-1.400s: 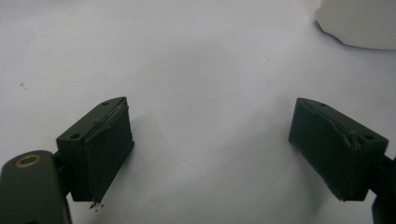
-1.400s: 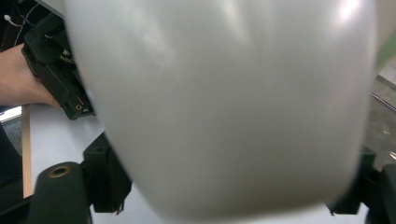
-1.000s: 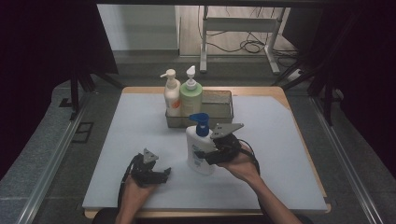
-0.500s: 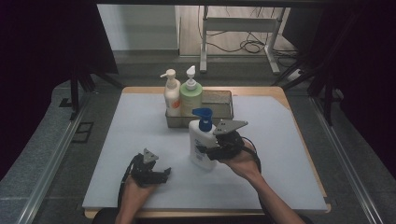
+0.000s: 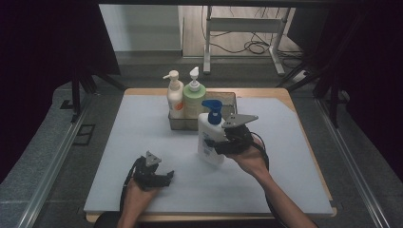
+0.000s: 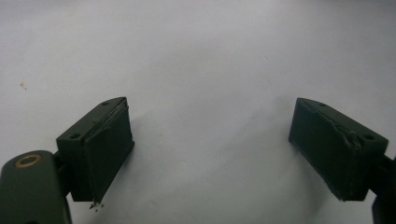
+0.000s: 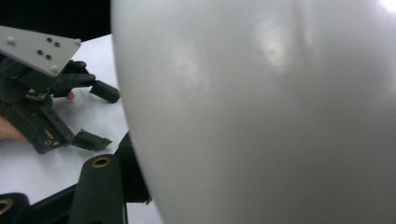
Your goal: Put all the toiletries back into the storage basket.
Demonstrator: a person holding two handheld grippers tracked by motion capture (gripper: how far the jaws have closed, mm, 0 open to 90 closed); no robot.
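Clamped on the white bottle (image 5: 210, 140) with its blue pump top, our right gripper (image 5: 219, 145) holds it tilted just in front of the tray (image 5: 228, 99), forearm reaching in from the lower right, while our left gripper (image 5: 164, 177) rests wide open on the mat (image 5: 285, 156), holding nothing.

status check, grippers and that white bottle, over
right gripper shut on white pump bottle, lifted beside the basket. left gripper open, empty, resting on the mat. two bottles already in basket, free slot looks clear.
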